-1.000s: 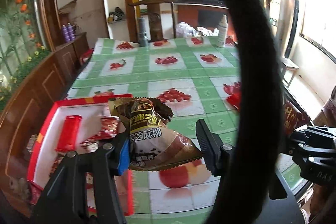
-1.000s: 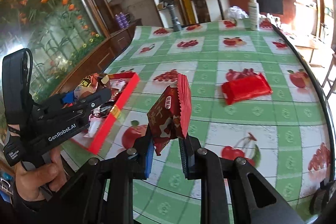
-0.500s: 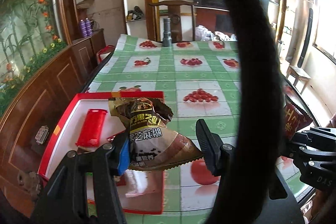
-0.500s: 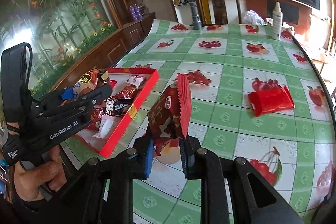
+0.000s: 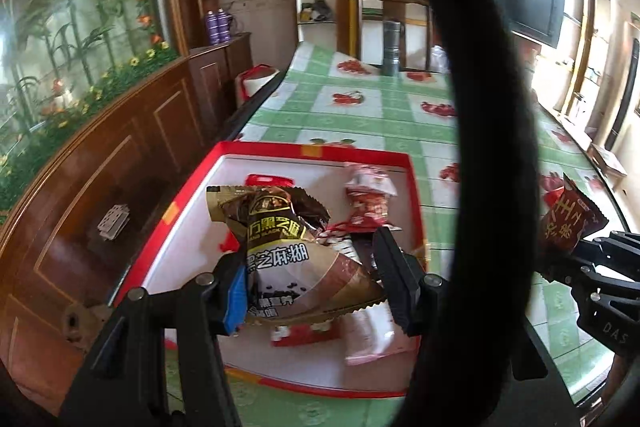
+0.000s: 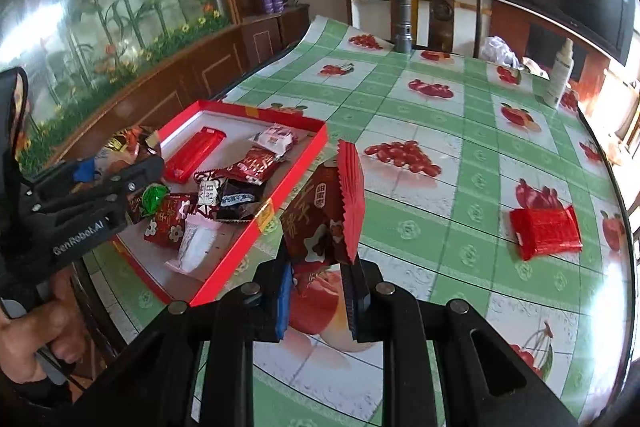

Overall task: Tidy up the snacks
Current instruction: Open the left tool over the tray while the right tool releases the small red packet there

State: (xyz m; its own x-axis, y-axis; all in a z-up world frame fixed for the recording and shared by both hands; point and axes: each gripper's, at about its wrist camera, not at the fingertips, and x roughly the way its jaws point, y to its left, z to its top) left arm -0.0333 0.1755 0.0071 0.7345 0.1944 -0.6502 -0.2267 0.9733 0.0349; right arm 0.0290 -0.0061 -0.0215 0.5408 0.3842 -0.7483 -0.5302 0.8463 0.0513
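Note:
My left gripper [image 5: 312, 279] is shut on a brown-and-gold sesame snack packet [image 5: 292, 247] and holds it above the red tray [image 5: 312, 149], which holds several wrapped snacks. My right gripper [image 6: 318, 291] is shut on a dark red snack packet [image 6: 326, 217] and holds it above the table just right of the tray [image 6: 296, 175]. That packet also shows at the right of the left wrist view [image 5: 570, 223]. The left gripper shows at the left of the right wrist view [image 6: 120, 183]. A flat red packet [image 6: 546, 231] lies on the tablecloth to the right.
The table has a green checked fruit-print cloth [image 6: 440, 115]. A grey flashlight [image 6: 403, 25], a white spray bottle [image 6: 560, 75] and a plastic bag [image 6: 500, 53] stand at the far end by a wooden chair [image 6: 444, 7]. A wooden cabinet [image 5: 120, 163] runs along the left.
Both grippers have moved left with their packets. The left one is now over the red tray; the right one has come close to the tray's right edge.

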